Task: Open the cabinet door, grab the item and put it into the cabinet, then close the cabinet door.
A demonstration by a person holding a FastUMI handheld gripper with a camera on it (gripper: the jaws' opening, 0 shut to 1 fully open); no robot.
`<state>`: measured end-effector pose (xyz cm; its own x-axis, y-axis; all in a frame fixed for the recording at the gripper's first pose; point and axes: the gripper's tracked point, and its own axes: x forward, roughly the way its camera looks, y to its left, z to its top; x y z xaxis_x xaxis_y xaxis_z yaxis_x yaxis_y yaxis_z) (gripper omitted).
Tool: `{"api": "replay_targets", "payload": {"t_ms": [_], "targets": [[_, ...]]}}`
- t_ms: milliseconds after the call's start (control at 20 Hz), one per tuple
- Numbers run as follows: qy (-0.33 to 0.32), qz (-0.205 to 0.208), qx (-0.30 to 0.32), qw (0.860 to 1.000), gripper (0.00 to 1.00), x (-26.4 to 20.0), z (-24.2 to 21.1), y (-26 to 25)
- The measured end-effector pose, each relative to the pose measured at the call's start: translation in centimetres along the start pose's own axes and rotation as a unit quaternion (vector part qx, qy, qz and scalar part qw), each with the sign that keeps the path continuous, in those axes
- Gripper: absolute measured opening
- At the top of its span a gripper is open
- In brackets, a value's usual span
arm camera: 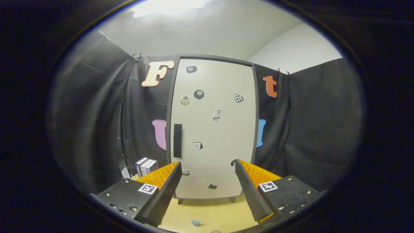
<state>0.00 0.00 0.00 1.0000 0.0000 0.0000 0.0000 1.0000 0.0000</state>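
We face the closed cabinet door (pixel 213 129), its dark handle (pixel 177 140) beyond our gripper (pixel 207 168), whose fingers stand spread and empty, with a small pale blue item (pixel 195 222) on the table (pixel 223 213) between them.

Cabinet (pixel 213 129) upright at back of table (pixel 210 213), door (pixel 220 136) closed, handle (pixel 177 140) on its left edge. Boxes (pixel 146 166) on table left of cabinet. Gripper (pixel 207 171) in front, fingers apart — cabinet's lower part between them. Small item (pixel 195 222) on table, near side, between fingers.
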Motion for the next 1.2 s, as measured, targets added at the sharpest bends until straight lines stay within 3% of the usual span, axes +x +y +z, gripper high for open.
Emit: {"api": "replay_targets", "payload": {"t_ms": [1200], "targets": [[0.015,-0.003,-0.005,1.000,0.98,2.0,-0.6,0.2]]}}
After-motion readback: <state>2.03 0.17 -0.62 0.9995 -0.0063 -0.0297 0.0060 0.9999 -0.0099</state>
